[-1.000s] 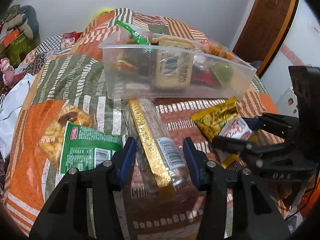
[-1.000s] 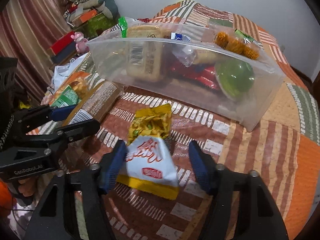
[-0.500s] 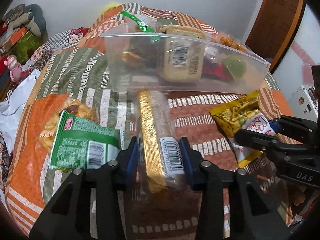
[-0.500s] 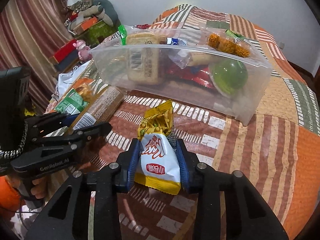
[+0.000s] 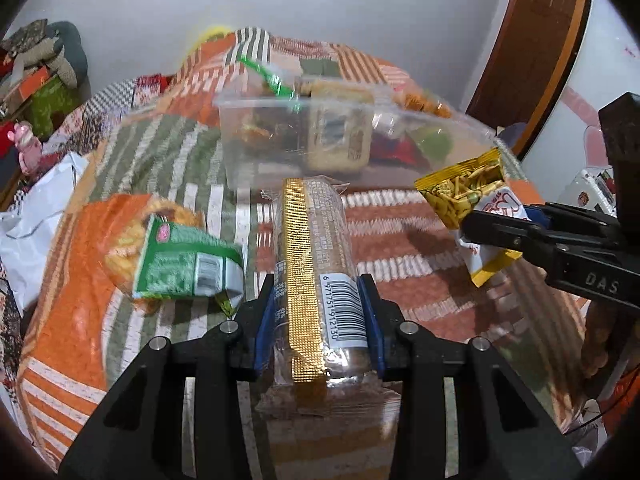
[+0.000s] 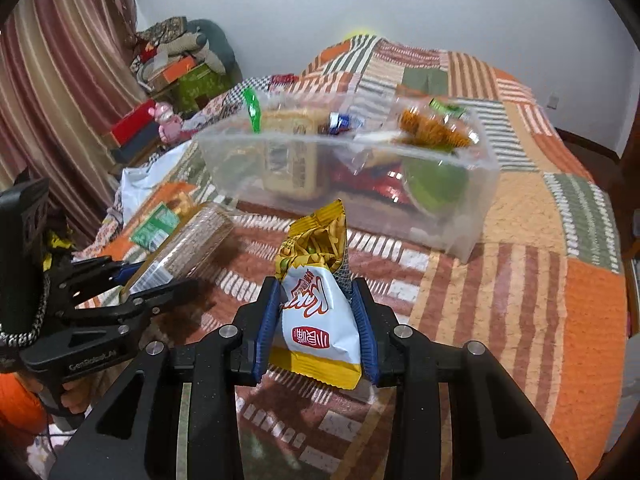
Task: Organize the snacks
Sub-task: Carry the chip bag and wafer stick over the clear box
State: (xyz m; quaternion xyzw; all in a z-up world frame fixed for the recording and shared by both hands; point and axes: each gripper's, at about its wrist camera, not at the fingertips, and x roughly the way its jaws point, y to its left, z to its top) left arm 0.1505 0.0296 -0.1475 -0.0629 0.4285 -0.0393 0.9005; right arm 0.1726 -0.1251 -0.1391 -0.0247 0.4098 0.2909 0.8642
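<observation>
Several snacks already sit in the clear bin (image 6: pixel 460 216) ahead. Left hand-held gripper (image 5: pixel 320 320) clamps the cracker sleeve (image 5: pixel 316 256), right hand-held gripper (image 6: pixel 316 320) the yellow-white packet (image 6: pixel 316 312); the green packet (image 5: pixel 180 268), left of the left one, remains on the bed.

Clear bin (image 6: pixel 472 216) crowded with snacks; quilt (image 6: pixel 520 292) before it bare.

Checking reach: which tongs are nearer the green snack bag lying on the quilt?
Left. The left tongs, shut on the gold-striped biscuit pack, sit right beside the green snack bag; the right tongs, holding the yellow-white snack packet, are beyond that pack.
</observation>
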